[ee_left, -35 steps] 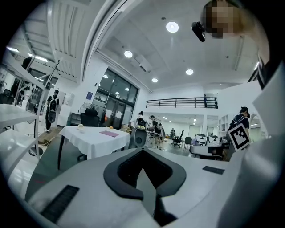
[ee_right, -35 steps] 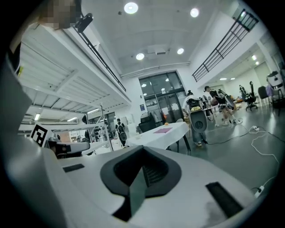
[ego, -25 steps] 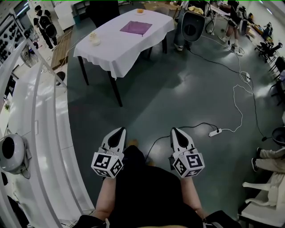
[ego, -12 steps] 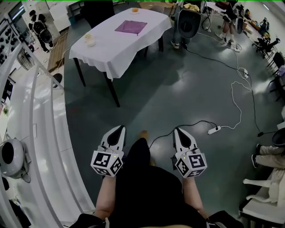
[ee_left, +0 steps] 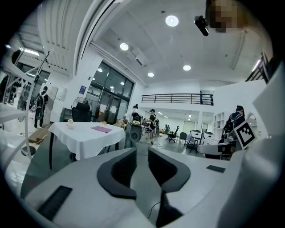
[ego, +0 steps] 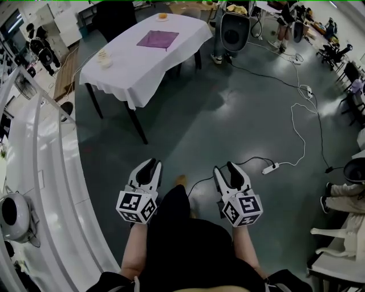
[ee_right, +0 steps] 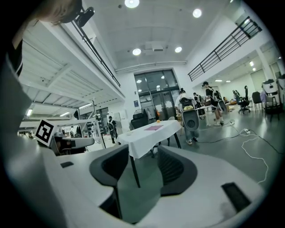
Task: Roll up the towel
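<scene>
**Both grippers empty and opening, well short of the table with the towel**

You are standing on the grey floor, well apart from the table [ego: 134,71], which is draped in a white cloth and is showing ahead of you and to your left in the head view. The towel [ego: 157,39], a purple cloth, is lying flat and unrolled on the table's top, toward its far end. Nothing is touching it.

You are holding the left gripper [ego: 149,166] out in front of you on the near side of the table. Its jaws are opening; only a narrow gap is showing between the dark pads, and nothing is sitting in that gap. In the left gripper view the table is appearing off to the left of the jaws, far beyond them.

You are holding the right gripper [ego: 228,169] beside the left one, just as far from the table. Its jaws are opening too and are already standing wide apart, with nothing between them. In the right gripper view the table's near corner and one dark leg are showing through the gap, still far off.

A small white item [ego: 103,57] is sitting on the table near its left edge, well apart from the towel, and a small orange item [ego: 163,16] is resting at the table's far end. A white power strip [ego: 270,169] is lying on the floor to the right of the table.
</scene>
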Demonstrator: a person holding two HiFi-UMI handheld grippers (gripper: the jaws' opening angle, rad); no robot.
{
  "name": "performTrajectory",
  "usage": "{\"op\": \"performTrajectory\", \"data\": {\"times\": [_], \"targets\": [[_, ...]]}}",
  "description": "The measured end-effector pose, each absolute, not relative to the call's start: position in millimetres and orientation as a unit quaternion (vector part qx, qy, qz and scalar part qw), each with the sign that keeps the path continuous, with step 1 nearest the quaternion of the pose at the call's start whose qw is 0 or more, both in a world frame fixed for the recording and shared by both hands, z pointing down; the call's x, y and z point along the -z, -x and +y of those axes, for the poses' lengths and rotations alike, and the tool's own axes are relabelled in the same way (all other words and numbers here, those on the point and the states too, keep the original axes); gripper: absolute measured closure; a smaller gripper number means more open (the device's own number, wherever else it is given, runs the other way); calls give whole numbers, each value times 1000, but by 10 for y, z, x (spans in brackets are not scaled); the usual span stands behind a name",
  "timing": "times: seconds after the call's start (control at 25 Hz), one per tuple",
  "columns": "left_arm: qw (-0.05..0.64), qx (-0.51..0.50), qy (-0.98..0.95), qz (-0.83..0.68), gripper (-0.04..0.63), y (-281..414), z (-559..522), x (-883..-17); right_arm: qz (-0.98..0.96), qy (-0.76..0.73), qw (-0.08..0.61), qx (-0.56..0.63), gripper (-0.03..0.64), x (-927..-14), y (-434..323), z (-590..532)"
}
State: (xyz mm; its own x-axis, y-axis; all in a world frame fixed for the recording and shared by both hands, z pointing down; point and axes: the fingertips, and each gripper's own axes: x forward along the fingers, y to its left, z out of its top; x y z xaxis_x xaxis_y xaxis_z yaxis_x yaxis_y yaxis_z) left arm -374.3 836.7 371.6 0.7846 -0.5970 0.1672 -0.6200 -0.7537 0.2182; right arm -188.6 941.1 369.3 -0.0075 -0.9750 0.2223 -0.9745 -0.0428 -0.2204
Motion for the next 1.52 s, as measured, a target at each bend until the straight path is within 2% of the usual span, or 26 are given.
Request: {"op": "performTrajectory", "data": {"times": [0.08, 0.12, 0.4, 0.92, 1.52], "targets": [[134, -50, -936, -322, 395, 3650, 8225, -3727, 691, 706, -2, 156, 397, -3667, 1815, 9279], [135, -51, -936, -321, 377, 3605, 8148, -3733, 690, 707, -4, 153, 397, -3655, 1773, 9205], [155, -35, -937, -312, 376, 3335, 7465, -3711, 682, 715, -10, 152, 397, -3620, 1485, 8547], [147, -21, -949, -278, 376, 2885, 6293, -3584, 667, 731, -1, 144, 397, -3510, 1125, 7382], [156, -19, -945, -288, 376, 2942, 5465, -3718, 657, 738, -9, 150, 397, -3653, 1002, 6614]]}}
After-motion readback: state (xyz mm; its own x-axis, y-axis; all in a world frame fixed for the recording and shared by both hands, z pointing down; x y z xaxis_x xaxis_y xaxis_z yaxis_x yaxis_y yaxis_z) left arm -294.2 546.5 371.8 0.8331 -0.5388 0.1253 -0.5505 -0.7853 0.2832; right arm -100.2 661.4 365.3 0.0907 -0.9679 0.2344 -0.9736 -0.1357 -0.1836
